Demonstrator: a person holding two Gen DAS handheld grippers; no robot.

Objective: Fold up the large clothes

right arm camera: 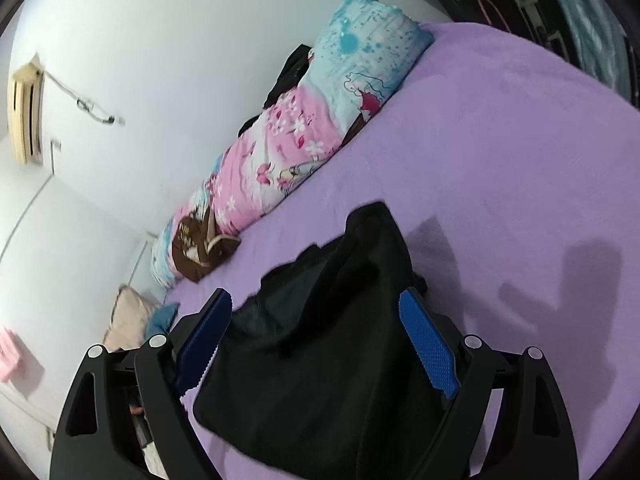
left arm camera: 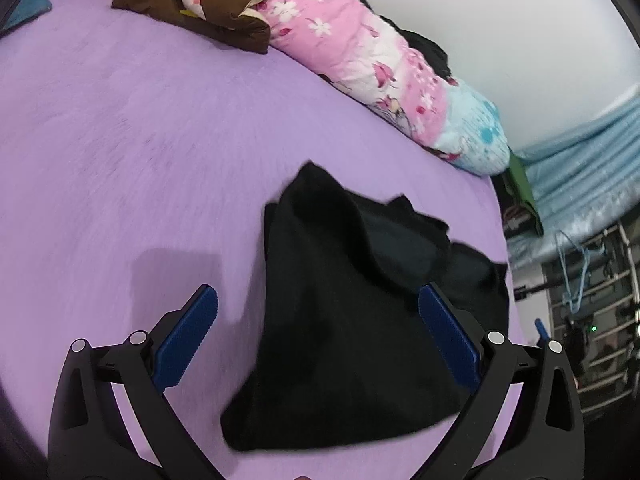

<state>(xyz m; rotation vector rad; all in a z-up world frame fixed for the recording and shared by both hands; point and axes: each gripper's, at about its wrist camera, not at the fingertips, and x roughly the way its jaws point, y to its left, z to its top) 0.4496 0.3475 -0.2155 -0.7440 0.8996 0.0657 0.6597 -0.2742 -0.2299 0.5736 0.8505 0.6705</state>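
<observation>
A black garment (left arm camera: 352, 320) lies in a loose, partly folded heap on the purple bed cover (left arm camera: 120, 140). It also shows in the right wrist view (right arm camera: 328, 352). My left gripper (left arm camera: 318, 300) is open and empty, hovering above the garment with its blue pads wide apart. My right gripper (right arm camera: 316, 308) is also open and empty, hovering over the same garment. Neither gripper touches the cloth.
A rolled pink and blue floral quilt (left arm camera: 380, 72) lies along the wall side of the bed, with a brown printed garment (left arm camera: 200, 0) on its end. The quilt shows in the right wrist view (right arm camera: 304, 136) too. Blue curtains and a rack (left arm camera: 592, 280) stand beyond the bed's edge.
</observation>
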